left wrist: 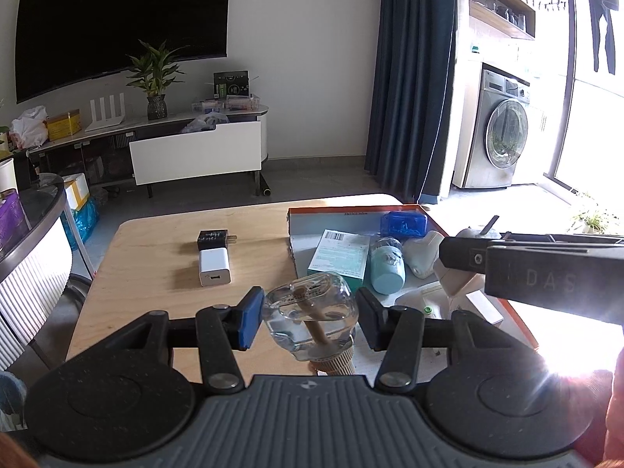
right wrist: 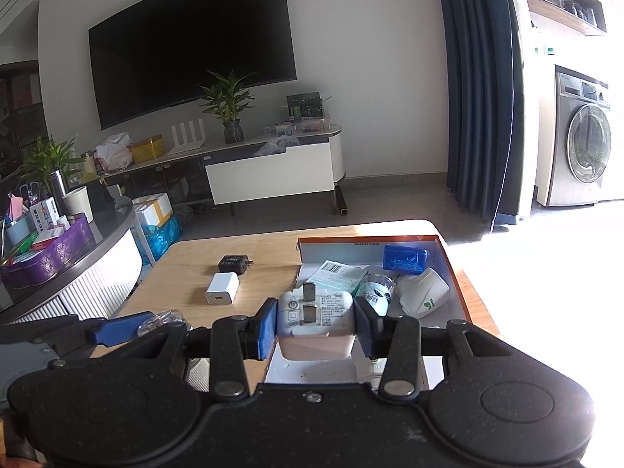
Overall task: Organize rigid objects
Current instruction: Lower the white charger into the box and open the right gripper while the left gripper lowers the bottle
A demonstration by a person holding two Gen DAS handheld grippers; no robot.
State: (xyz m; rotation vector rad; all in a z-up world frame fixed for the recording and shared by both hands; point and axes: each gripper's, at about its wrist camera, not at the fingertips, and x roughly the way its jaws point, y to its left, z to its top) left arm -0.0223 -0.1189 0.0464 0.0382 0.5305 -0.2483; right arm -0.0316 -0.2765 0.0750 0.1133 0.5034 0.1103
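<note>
The left gripper [left wrist: 308,318] clamps a clear glass bottle [left wrist: 310,314] over the table [left wrist: 156,269]; the right gripper [right wrist: 316,325] grips a white charger [right wrist: 316,319] above the orange-rimmed box [right wrist: 458,292], which holds a blue case [right wrist: 405,259], a teal carton [right wrist: 339,275], a pale blue bottle [right wrist: 376,292] and a white plug [right wrist: 423,292].

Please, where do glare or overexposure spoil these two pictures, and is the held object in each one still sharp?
Left wrist view: a sun flare at lower right, and the window side is blown out; the clear glass bottle in the left gripper stays sharp. Right wrist view: the sunlit floor at right is washed white; the white charger in the right gripper is readable.
</note>
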